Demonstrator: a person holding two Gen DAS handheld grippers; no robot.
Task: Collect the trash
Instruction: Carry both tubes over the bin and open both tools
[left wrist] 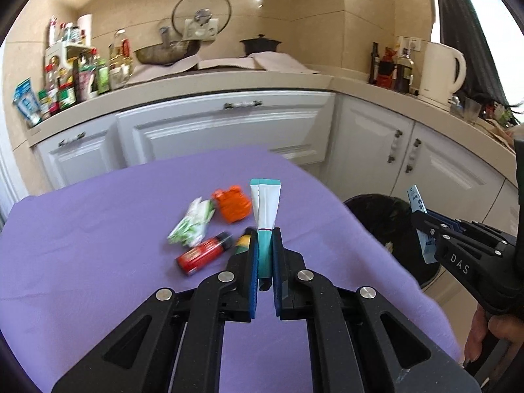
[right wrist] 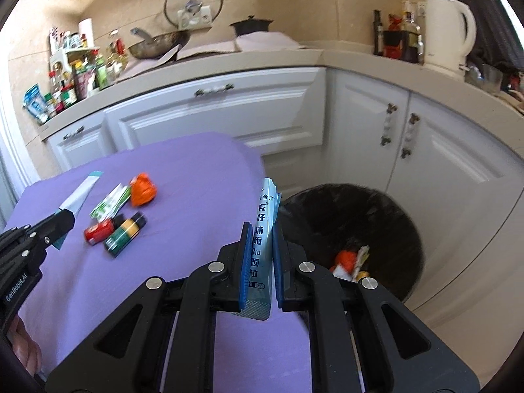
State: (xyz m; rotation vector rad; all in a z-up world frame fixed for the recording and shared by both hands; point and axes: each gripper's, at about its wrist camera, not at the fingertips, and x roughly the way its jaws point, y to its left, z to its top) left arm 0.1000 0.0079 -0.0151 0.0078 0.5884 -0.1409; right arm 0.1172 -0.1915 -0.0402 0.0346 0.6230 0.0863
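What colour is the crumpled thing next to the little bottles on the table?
Bright orange. The crumpled wrapper shows best in the left wrist view, on the purple cloth.

On your right hand-held gripper (left wrist: 425, 226), at the right edge of the left wrist frame, you can read "DAS". Your left hand-held gripper (right wrist: 62, 226) says "GenRobot.AI" at lower left. The pale blue sachet (right wrist: 263, 242) carries Chinese characters and "2g".

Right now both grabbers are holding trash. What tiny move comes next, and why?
Probably swing the right gripper a little further right, over the bin, then let go. It is shut on the blue packet, and the bin sits open just beside it with trash already inside. The left gripper, shut on the tube, looks farther from the bin.
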